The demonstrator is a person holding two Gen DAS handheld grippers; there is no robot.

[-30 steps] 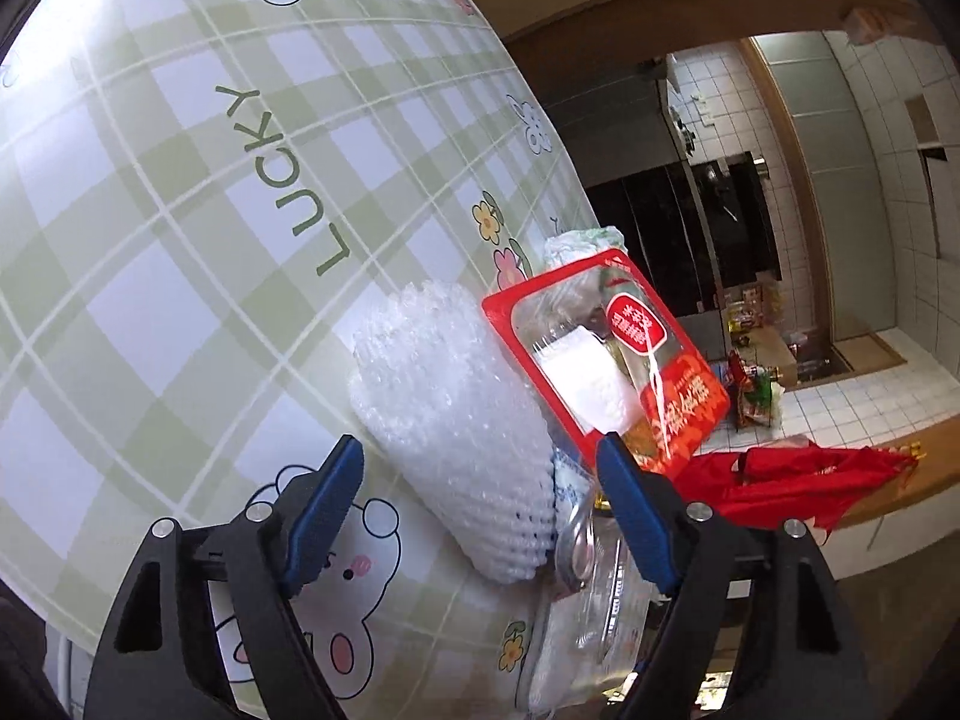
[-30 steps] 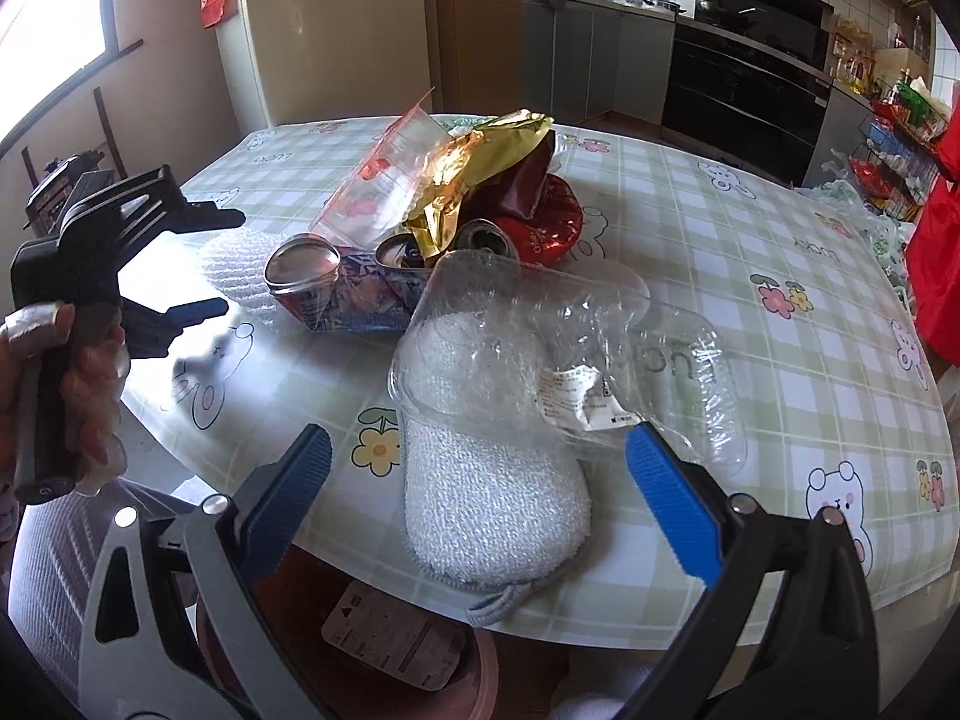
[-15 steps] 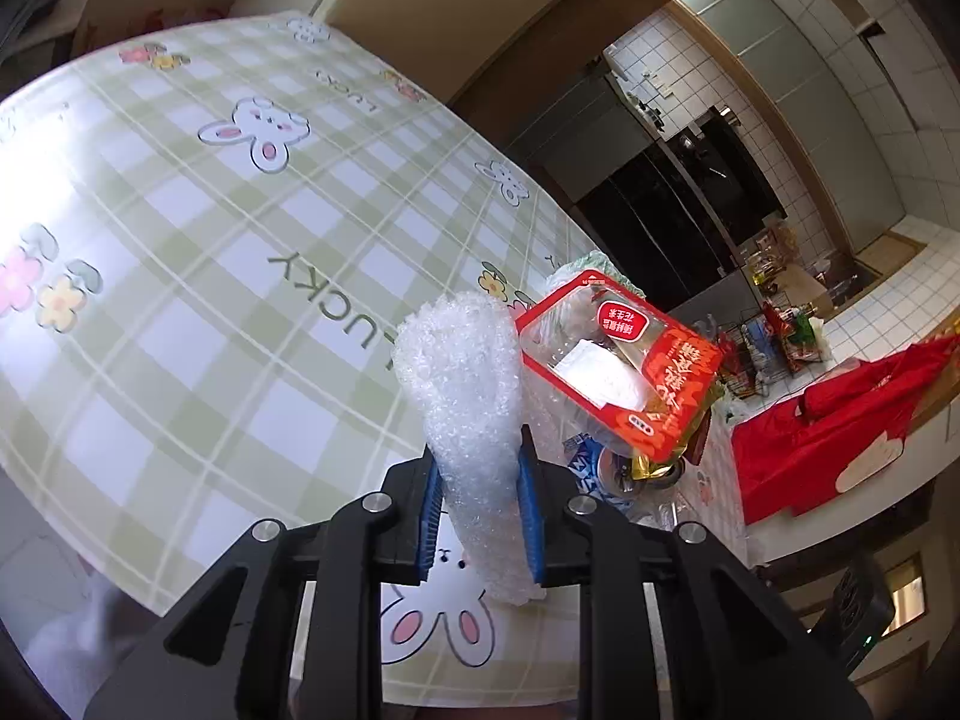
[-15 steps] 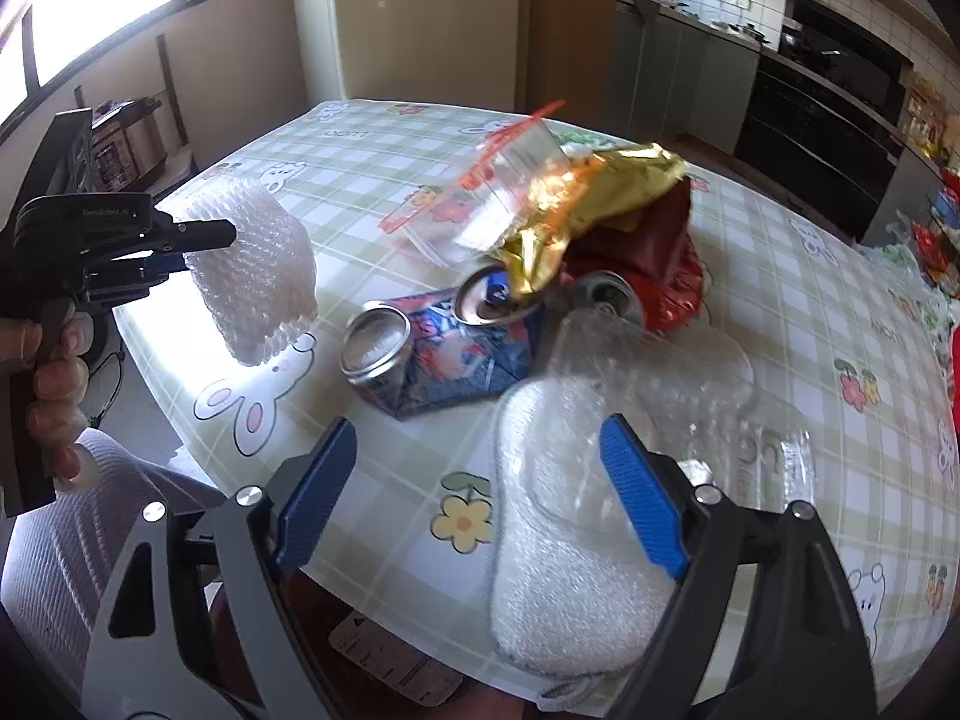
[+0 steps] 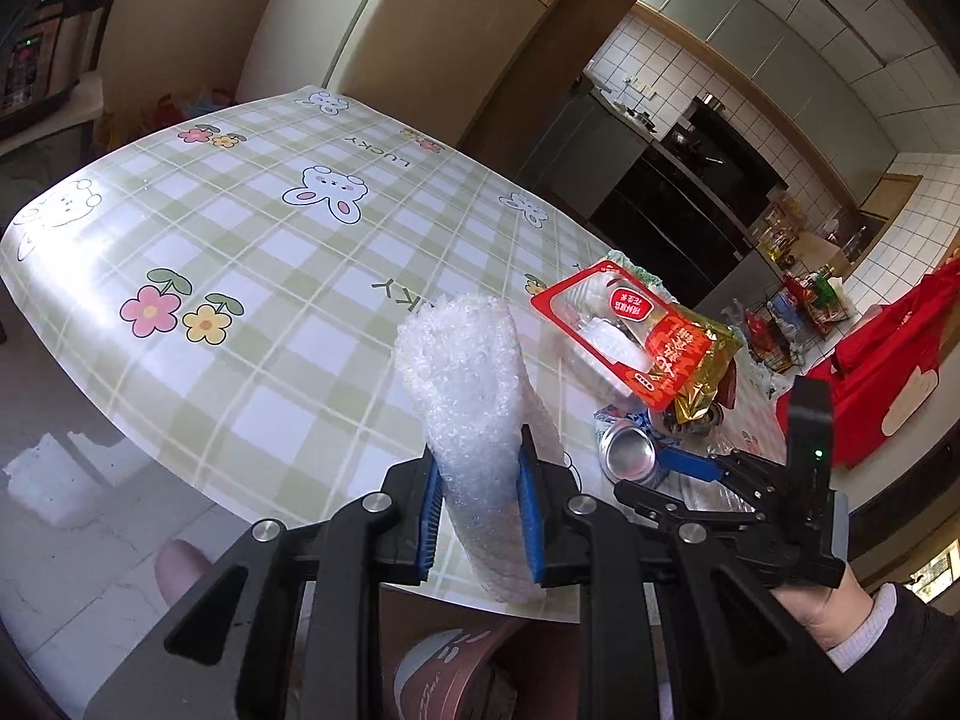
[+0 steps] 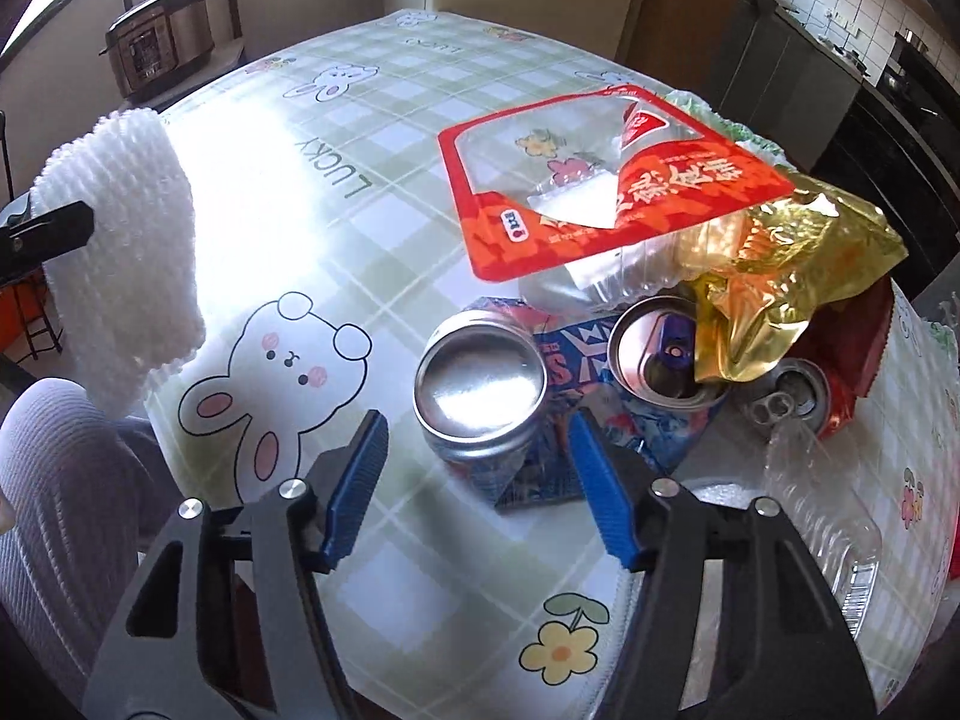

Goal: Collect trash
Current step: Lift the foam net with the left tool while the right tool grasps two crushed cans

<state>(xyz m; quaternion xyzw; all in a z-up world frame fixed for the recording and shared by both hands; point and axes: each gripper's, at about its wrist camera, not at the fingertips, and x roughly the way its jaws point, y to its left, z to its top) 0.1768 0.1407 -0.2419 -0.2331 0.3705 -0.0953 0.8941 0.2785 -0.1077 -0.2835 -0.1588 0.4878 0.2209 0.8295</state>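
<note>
Bubble wrap [image 5: 474,396] sits pinched between the blue pads of the left tool [image 5: 477,516], lifted off the tabletop [image 5: 252,252] near its front edge, probably so it can be carried to a bin; a brown container [image 5: 444,678] shows below, though what it is I cannot tell. The right tool [image 6: 477,480] is spread apart and empty, low over the tabletop, its pads on either side of the nearest crushed can [image 6: 480,387] without touching it, which looks like the next pick. Beyond lie a second can [image 6: 660,354], a gold wrapper [image 6: 780,276] and a red packet [image 6: 600,192], heaped together.
</note>
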